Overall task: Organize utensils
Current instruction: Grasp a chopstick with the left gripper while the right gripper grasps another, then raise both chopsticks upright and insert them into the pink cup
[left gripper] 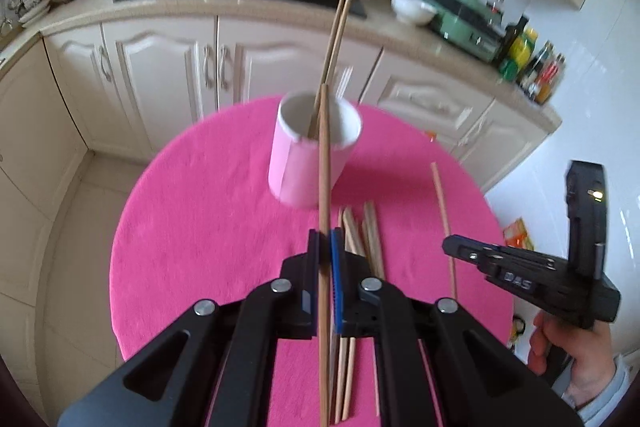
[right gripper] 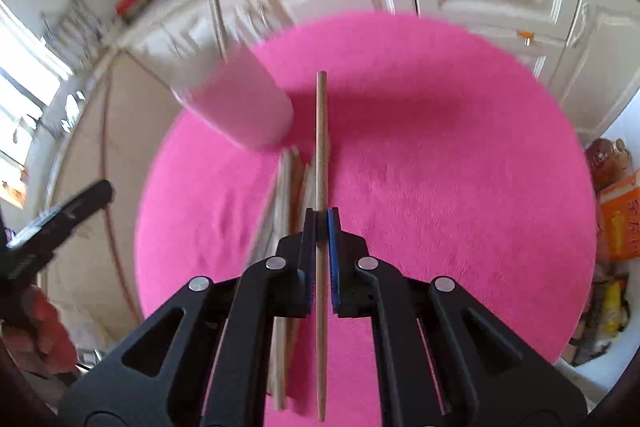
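Clamped between the left gripper's [left gripper: 325,239] jaws was one chopstick [left gripper: 324,163], its far end reaching over the white holder [left gripper: 308,163], where two chopsticks [left gripper: 338,31] already stood. Right of that, loose chopsticks [left gripper: 366,235] lay on the pink cloth [left gripper: 200,227]. Farther right, the right gripper [right gripper: 321,217] pinched another chopstick [right gripper: 321,131] above the cloth.

One pink holder [left gripper: 308,155]; two chopsticks in holder [left gripper: 340,23]; two grippers, one chopstick each; loose chopsticks [left gripper: 370,235] uncountable.
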The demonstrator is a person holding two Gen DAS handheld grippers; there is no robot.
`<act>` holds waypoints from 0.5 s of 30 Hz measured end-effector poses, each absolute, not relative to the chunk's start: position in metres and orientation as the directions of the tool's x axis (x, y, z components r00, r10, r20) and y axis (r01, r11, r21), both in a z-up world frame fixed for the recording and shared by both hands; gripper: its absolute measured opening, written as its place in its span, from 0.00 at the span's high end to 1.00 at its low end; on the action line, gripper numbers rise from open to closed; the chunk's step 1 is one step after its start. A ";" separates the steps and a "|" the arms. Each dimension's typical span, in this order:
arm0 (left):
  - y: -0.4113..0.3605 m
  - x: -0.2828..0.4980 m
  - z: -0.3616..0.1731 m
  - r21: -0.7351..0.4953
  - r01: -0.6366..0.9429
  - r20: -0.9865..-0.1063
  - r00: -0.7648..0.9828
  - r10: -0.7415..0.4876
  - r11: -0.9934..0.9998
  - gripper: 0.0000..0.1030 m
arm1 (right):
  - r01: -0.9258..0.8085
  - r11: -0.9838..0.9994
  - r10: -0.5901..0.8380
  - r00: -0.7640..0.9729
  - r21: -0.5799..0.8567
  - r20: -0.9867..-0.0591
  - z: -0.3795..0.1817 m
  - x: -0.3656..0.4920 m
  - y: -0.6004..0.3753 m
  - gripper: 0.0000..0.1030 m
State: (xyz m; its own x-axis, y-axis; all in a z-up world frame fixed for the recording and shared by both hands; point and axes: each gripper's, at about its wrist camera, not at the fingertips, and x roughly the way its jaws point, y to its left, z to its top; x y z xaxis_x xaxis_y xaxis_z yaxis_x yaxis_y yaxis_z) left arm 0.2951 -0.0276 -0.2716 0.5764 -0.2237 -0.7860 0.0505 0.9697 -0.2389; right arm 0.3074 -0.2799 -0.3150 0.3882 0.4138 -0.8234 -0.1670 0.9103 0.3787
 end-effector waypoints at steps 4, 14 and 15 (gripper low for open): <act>-0.033 0.302 -0.254 -0.243 0.062 -0.757 0.612 -0.230 0.968 0.94 | -0.178 0.885 0.461 0.455 0.430 -0.762 -0.287 0.310 -0.287 0.94; -0.045 0.335 -0.226 -0.198 0.071 -0.710 0.677 -0.193 0.978 0.94 | -0.257 0.834 0.536 0.584 0.488 -0.610 -0.236 0.339 -0.262 0.94; -0.044 0.338 -0.223 -0.197 0.067 -0.703 0.686 -0.188 0.978 0.94 | -0.262 0.832 0.538 0.597 0.489 -0.595 -0.231 0.342 -0.261 0.94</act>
